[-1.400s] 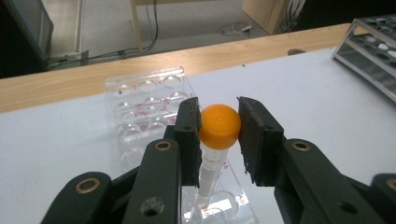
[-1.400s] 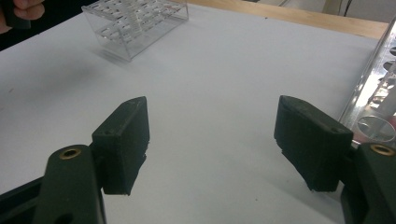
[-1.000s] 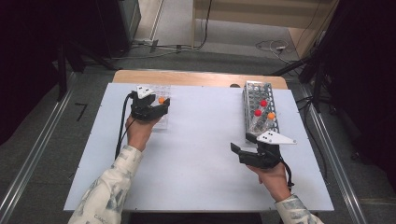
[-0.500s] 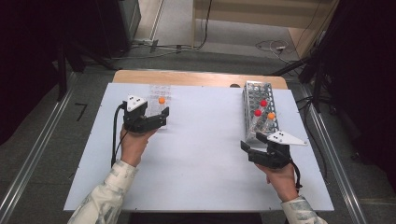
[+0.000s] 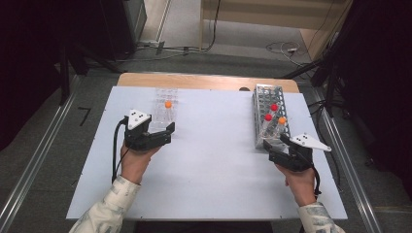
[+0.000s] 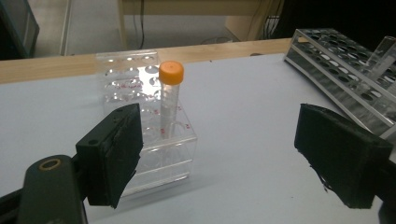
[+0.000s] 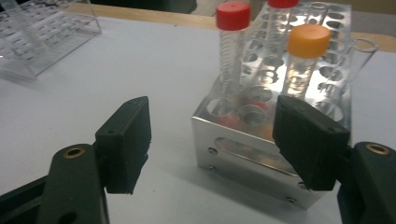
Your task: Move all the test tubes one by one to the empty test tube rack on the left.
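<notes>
Two racks on the white desk (image 5: 204, 165): one clear plastic rack (image 5: 164, 109) far left, one metal rack (image 5: 268, 116) on the right. Clear rack holds 1 orange-capped tube (image 6: 170, 100), upright in a front-row hole. Metal rack holds 3 capped tubes: 2 red-capped tubes (image 5: 274, 107) & 1 orange-capped tube (image 7: 303, 58), plus 1 uncapped clear tube (image 7: 359, 58) leaning at the near end.

Left gripper (image 5: 154, 137) sits just in front of the clear rack, jaws just been opening, now spread wide w/ nothing between them, apart from the tube. Right gripper (image 5: 277, 148) hovers at the metal rack's near end, jaws spread either side of the rack's corner, not touching the tubes.
</notes>
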{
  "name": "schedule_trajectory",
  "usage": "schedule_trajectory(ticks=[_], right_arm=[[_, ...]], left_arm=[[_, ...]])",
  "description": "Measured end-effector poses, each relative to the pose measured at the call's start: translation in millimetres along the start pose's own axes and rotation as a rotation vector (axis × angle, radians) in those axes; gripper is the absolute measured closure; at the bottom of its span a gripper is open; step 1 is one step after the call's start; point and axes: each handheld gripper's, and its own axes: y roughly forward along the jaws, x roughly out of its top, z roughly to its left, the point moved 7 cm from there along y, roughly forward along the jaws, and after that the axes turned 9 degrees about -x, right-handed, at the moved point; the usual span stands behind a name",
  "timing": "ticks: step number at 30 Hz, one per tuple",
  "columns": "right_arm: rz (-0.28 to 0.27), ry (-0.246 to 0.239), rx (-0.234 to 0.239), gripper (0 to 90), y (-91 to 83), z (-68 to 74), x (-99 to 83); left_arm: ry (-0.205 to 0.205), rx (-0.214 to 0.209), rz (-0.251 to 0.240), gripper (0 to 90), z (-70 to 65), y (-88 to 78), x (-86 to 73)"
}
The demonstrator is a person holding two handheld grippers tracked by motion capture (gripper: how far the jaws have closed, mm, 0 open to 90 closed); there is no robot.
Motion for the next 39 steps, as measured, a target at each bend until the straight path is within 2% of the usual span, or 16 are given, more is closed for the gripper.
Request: schedule_trajectory(ticks=[1,3,4,7,12,14,16,23,28,39], right_arm=[[-0.005,-0.001,-0.012,27.2,1.0,-2.0,0.4],[-0.01,0.001,-0.036,27.9,3.8,-6.0,1.2],[-0.014,0.001,-0.053,28.5,5.3,-8.5,1.8],[-0.018,0.032,-0.076,30.3,11.2,-15.7,4.1],[-0.025,0.045,-0.127,35.7,24.9,-27.3,7.1],[-0.021,0.051,-0.13,36.4,26.9,-28.2,6.8],[-0.022,0.057,-0.141,41.2,32.1,-30.9,6.8],[-0.036,0.053,-0.164,50.5,38.2,-35.1,8.3],[-0.037,0.047,-0.187,57.7,47.0,-38.6,9.4],[-0.04,0.038,-0.195,68.3,51.3,-39.6,9.5]], left_arm=[[-0.004,-0.016,0.002,15.7,-2.1,-0.3,0.3],[-0.04,-0.063,0.005,15.7,-6.4,0.2,0.5],[-0.043,-0.069,0.003,15.7,-7.7,0.3,0.7],[-0.029,-0.064,0.006,15.7,-8.9,0.8,0.4],[-0.03,-0.046,0.005,14.2,-4.4,0.7,0.3],[-0.031,-0.041,0.005,13.2,-3.0,0.1,0.6],[-0.024,-0.029,0.005,11.5,-2.2,0.2,0.4],[-0.008,-0.013,0.012,10.8,-2.2,1.7,-1.2],[-0.008,-0.016,0.011,10.9,-3.1,2.0,-0.9],[-0.01,-0.02,0.015,10.9,-3.4,2.8,-1.6]])
